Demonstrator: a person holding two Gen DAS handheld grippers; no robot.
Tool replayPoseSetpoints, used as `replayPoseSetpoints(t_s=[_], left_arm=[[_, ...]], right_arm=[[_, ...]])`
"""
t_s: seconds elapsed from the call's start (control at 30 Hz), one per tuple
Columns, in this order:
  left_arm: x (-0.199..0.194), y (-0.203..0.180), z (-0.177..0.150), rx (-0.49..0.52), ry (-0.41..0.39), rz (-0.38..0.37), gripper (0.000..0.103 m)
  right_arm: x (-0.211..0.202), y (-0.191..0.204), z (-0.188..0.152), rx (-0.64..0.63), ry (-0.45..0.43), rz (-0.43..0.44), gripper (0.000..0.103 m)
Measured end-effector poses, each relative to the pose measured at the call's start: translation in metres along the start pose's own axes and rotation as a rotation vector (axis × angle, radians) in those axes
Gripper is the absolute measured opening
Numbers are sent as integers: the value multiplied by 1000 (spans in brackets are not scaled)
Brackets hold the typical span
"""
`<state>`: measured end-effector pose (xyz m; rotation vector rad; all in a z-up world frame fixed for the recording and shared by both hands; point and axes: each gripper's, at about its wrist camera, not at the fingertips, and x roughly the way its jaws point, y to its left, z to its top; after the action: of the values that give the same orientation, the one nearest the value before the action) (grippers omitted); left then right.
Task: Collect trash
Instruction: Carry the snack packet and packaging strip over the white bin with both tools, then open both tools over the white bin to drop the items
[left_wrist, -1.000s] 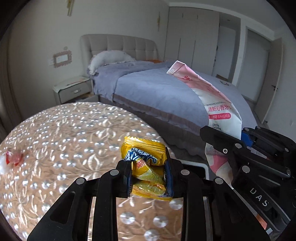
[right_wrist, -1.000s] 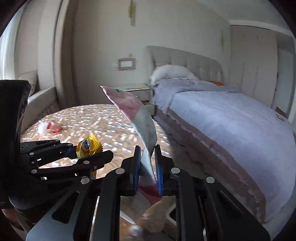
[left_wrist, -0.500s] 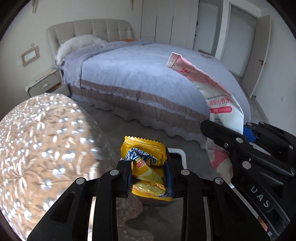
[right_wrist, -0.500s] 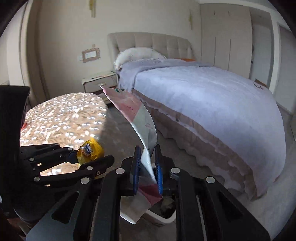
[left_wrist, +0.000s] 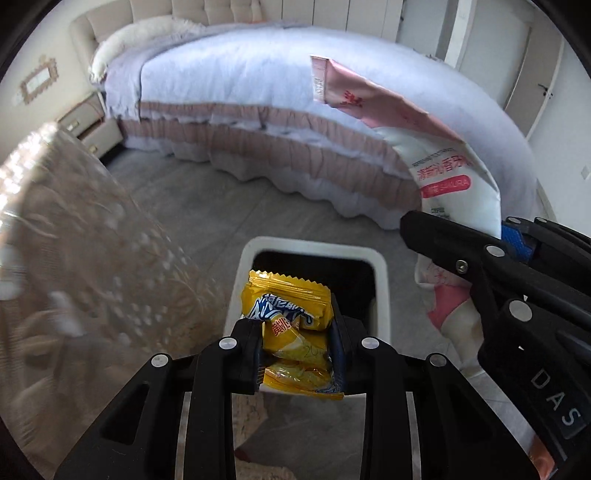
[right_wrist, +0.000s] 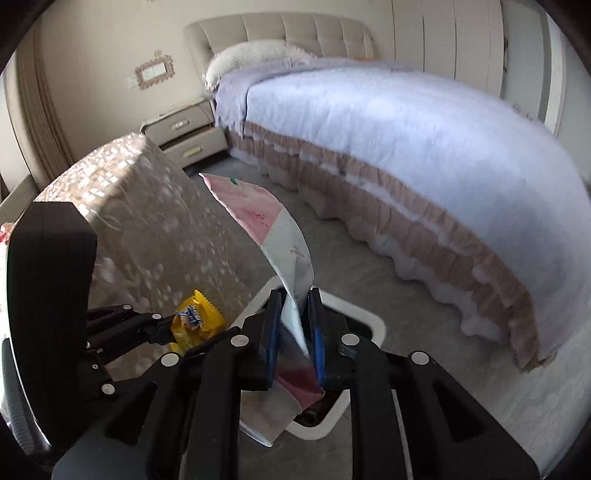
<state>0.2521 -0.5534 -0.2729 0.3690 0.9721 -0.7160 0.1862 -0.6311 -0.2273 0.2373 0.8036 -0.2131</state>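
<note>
The left gripper (left_wrist: 297, 347) is clamped on a yellow snack wrapper (left_wrist: 291, 332), held above the white trash bin (left_wrist: 382, 280) on the grey floor. At its 2 o'clock, the right gripper (right_wrist: 293, 332) pinches a pink-and-white pouch (right_wrist: 273, 236), over the same bin.

patterned tablecloth (left_wrist: 74, 258) motion-blurred; bin (right_wrist: 373, 325) interior mostly hidden behind wrappers.
</note>
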Motion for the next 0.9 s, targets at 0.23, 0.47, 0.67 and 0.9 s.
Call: replayPoseSetpoints(t_s=[0.23, 0.47, 0.67, 0.9], left_arm=[[67, 15, -10, -37, 78, -5, 28], [92, 30, -11, -78, 99, -11, 98], [99, 27, -18, -65, 133, 12, 98], [74, 10, -5, -53, 67, -29, 98]], right_arm=[[76, -22, -8, 112, 140, 87, 12], [117, -21, -25, 68, 217, 39, 50], [100, -26, -23, 46, 158, -37, 99], [53, -40, -18, 92, 68, -64, 99]])
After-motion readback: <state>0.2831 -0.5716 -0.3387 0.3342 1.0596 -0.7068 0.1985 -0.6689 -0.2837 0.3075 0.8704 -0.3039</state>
